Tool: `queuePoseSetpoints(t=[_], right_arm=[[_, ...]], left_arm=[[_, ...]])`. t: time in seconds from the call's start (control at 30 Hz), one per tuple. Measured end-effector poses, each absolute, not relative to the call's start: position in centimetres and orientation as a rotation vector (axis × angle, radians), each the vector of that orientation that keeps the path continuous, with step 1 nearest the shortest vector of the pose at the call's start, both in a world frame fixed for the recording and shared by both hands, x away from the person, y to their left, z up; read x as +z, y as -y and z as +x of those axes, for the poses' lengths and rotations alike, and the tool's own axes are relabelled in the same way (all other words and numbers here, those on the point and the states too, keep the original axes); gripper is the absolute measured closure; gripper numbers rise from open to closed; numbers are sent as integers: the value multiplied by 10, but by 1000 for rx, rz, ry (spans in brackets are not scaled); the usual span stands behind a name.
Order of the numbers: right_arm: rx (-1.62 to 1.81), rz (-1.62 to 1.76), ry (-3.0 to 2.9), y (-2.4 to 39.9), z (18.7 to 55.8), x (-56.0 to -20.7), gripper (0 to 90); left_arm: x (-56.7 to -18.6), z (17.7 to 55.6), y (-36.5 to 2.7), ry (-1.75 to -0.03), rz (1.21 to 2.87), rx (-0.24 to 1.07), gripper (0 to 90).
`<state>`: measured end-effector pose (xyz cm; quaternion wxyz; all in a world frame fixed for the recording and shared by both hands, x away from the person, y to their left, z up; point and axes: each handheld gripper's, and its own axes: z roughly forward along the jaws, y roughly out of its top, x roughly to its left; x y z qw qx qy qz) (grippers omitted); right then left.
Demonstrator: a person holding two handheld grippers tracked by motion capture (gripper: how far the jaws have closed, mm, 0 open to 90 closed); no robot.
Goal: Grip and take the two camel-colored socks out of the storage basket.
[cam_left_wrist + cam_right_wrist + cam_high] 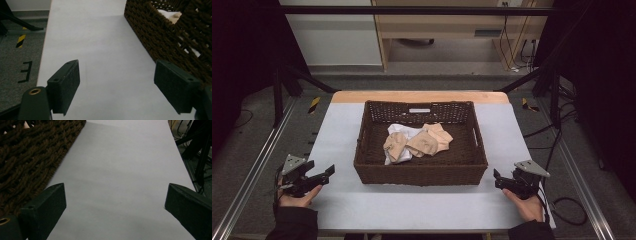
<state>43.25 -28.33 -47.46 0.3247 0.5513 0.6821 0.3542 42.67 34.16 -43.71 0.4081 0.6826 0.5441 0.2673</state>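
Observation:
A dark brown wicker basket [372, 165] stands in the middle of the white table [412, 205]. Inside it lie beige socks [424, 142] on a white cloth [404, 131]. My left gripper [326, 176] rests at the table's front left corner, open, with bare table between its jaws [116, 85]. The basket wall [160, 37] runs along its right side. My right gripper [497, 179] sits at the front right corner, open and holding nothing [115, 202]. The basket's weave [30, 160] is at the left in the right gripper view.
Metal rails [247, 175] flank the table on both sides. Black frame legs [279, 90] and cables [562, 205] lie on the grey floor. A wooden shelf unit [452, 30] stands behind the table. Yellow-black tape [21, 40] marks the floor at left.

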Motion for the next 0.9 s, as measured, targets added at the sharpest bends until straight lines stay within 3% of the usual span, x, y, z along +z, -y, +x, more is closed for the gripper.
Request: queuePoseSetpoints(t=[0.5, 0.9], right_arm=[[897, 1490, -1774, 286, 435, -478, 45], [913, 1495, -1753, 288, 434, -476, 42]], left_arm=[[-394, 435, -332, -1312, 1660, 692, 239], [-357, 450, -297, -1195, 1656, 798, 336]])
